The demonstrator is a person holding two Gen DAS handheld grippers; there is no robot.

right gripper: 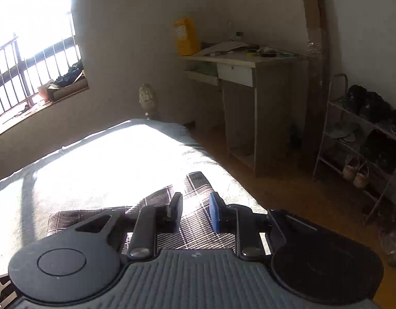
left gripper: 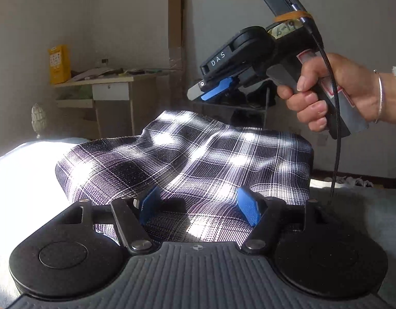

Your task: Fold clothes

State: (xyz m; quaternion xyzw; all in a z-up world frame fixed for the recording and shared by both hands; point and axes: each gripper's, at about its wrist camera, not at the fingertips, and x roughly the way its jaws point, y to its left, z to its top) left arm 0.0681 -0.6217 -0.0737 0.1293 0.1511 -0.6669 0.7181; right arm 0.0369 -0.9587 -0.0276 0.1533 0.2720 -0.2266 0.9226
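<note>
A black-and-white plaid garment (left gripper: 187, 159) lies folded and rumpled on the grey bed (left gripper: 23, 180). My left gripper (left gripper: 198, 207) is open just above its near edge, the blue pads spread wide with cloth below them. My right gripper (left gripper: 211, 88) shows in the left wrist view, held in a hand high above the garment's far side, fingers pointing left. In the right wrist view my right gripper (right gripper: 195, 212) is open and empty, looking down on the plaid garment (right gripper: 198, 221) on the bed (right gripper: 108, 159).
A desk (right gripper: 249, 77) with a yellow box (right gripper: 186, 36) and clutter stands by the far wall. A shoe rack (right gripper: 362, 139) stands to the right on the wooden floor. A barred window (right gripper: 30, 51) is on the left. Strong sunlight falls across the bed.
</note>
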